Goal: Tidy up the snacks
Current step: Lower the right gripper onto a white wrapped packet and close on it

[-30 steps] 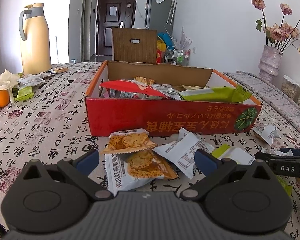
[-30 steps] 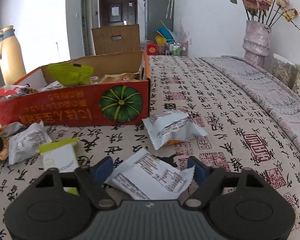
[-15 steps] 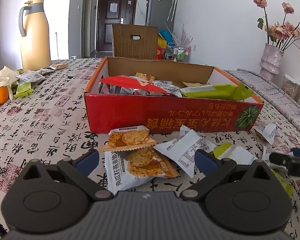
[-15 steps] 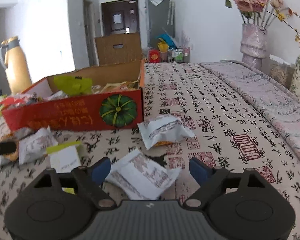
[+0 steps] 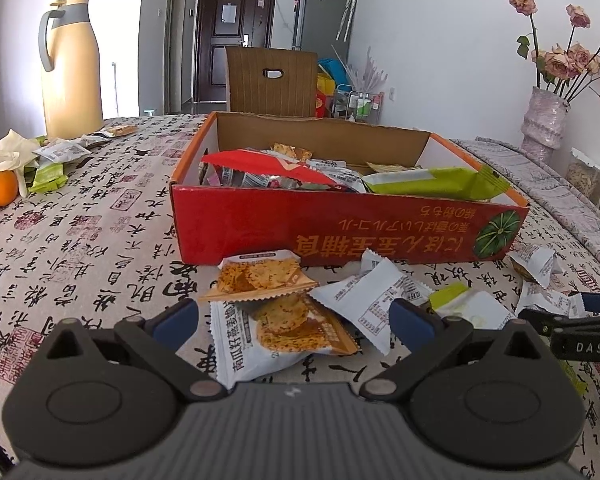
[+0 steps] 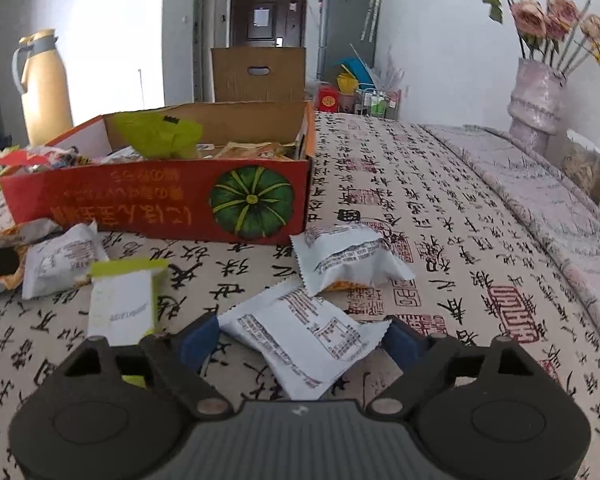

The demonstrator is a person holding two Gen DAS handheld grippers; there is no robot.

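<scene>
Red box (image 5: 340,228) with green pumpkin print; calligraphy-patterned cloth (image 5: 92,240); yellow jug (image 5: 73,68).

A table covered by a cloth (image 5: 80,216) printed with black calligraphy and red seals fills the near ground. At far left stands a tall yellow thermos jug (image 5: 71,68). Beyond the table, a brown cardboard panel (image 5: 271,82) fronts a dark door (image 5: 231,40) and a grey refrigerator (image 5: 326,12). White walls (image 5: 440,48) enclose the room; a vase of faded roses (image 5: 546,118) stands at right.

Right gripper (image 6: 300,334) nearer white packet (image 6: 304,340)
</scene>
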